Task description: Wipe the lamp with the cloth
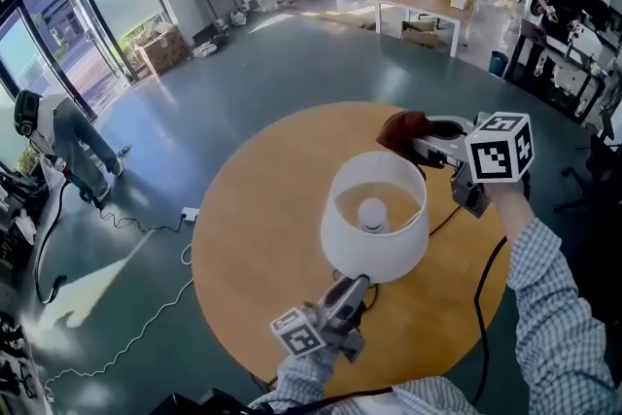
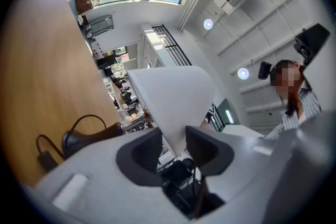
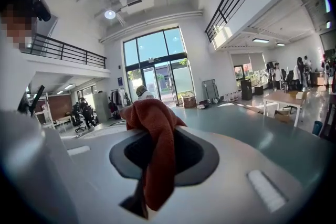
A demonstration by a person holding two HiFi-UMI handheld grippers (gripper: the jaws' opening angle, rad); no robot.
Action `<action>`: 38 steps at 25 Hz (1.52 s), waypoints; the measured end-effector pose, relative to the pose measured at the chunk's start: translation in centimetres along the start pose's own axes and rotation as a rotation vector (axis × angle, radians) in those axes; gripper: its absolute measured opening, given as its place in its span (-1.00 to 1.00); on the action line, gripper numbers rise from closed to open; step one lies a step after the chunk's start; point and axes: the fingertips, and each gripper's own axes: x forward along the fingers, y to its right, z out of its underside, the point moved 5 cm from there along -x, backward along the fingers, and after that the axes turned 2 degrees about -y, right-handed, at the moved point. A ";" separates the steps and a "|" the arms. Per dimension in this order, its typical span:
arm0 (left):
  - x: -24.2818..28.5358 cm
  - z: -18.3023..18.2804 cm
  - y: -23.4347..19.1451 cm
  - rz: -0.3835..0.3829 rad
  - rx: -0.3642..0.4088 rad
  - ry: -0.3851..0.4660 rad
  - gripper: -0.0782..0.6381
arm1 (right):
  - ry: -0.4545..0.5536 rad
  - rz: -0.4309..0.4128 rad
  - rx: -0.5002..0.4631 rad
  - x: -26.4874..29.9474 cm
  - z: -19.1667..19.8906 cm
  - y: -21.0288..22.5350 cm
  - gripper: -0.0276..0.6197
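Observation:
A lamp with a white shade (image 1: pixel 374 233) stands in the middle of the round wooden table (image 1: pixel 258 238), its bulb (image 1: pixel 372 212) showing inside. My left gripper (image 1: pixel 355 287) reaches up from the near edge and is shut on the shade's lower rim (image 2: pixel 176 107), which runs down between its pads. The lamp's black base (image 2: pixel 86 136) shows below the shade in the left gripper view. My right gripper (image 1: pixel 420 143) hovers just beyond the shade's upper right rim, shut on a rust-red cloth (image 1: pixel 406 129). The cloth (image 3: pixel 155 134) hangs bunched over the jaws.
A black cable (image 1: pixel 478 301) runs off the table's right side. On the grey floor lie a white power strip (image 1: pixel 190 213) and its cord. A person (image 1: pixel 68 141) bends over at far left. Desks (image 1: pixel 428 0) and several people stand at the back.

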 end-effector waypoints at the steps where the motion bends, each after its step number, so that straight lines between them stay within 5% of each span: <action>1: 0.0 0.0 0.0 0.000 0.000 0.000 -0.39 | -0.020 -0.011 0.012 0.7 0.7 0.3 -0.64; 11: -0.1 -0.4 0.0 -0.005 -0.007 0.010 -0.39 | -0.257 -0.038 0.179 5.8 9.4 4.7 -0.64; 15: -0.2 -0.4 0.0 -0.001 -0.010 0.006 -0.39 | -0.285 -0.061 0.186 6.3 10.1 5.0 -0.64; 38: 0.7 0.3 0.3 0.014 -0.016 -0.004 -0.40 | -0.728 -0.530 -0.319 14.0 2.9 -2.2 -0.64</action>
